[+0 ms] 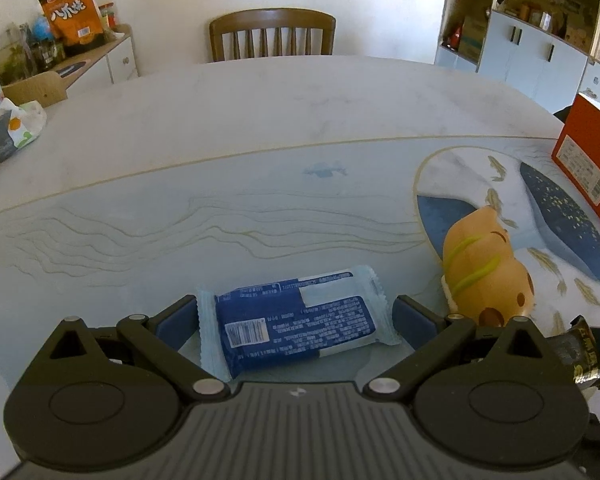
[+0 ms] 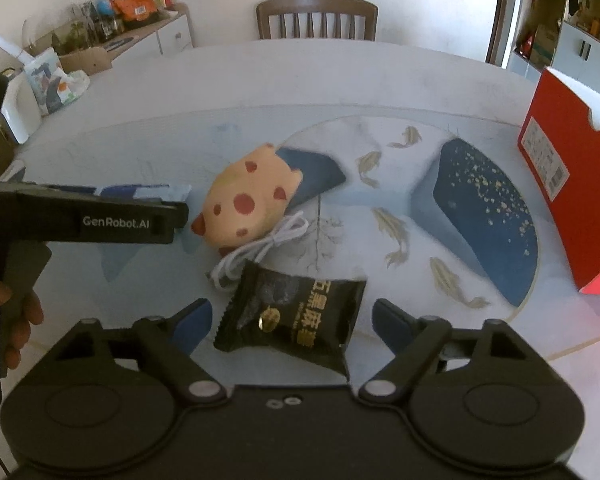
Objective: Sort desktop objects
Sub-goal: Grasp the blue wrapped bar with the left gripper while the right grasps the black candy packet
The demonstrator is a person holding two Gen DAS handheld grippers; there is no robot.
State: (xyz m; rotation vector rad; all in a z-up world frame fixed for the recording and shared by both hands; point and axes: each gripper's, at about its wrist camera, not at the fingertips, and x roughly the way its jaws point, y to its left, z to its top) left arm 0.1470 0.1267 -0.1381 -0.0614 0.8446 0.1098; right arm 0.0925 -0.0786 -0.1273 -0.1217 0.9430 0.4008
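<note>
The left claw [image 1: 296, 316] stands wide, its two blue pads on either side of a blue and white snack packet [image 1: 296, 320] that lies flat on the tabletop [image 1: 260, 120]. Whether the pads press the wrapper's ends cannot be told; a thin gap seems to show on each side.

The right claw [image 2: 292, 320] is also wide, with a black snack packet [image 2: 296, 320] between its blue pads. The pads stand clear of the wrapper on both sides, and the packet rests on the tabletop.

Only the right wrist view shows a coiled white cable [image 2: 260, 252] lying just behind the black packet and touching the lower edge of a spotted tan soft toy [image 2: 252, 200]. It also shows the left claw from the side as a black bar at the left edge, with a hand [image 2: 16, 320] wrapped around its grip. The left wrist view shows the same toy [image 1: 484, 272] from its other side, with yellow-green stripes, just to the right of the blue packet, and only a corner of the black packet [image 1: 580, 356] at the right edge.

A red box [image 2: 572, 200] stands on the right side of the tabletop in both views. A wooden chair [image 1: 272, 34] sits at the far edge, and an orange snack bag [image 1: 72, 10] stands on a sideboard at the far left.
</note>
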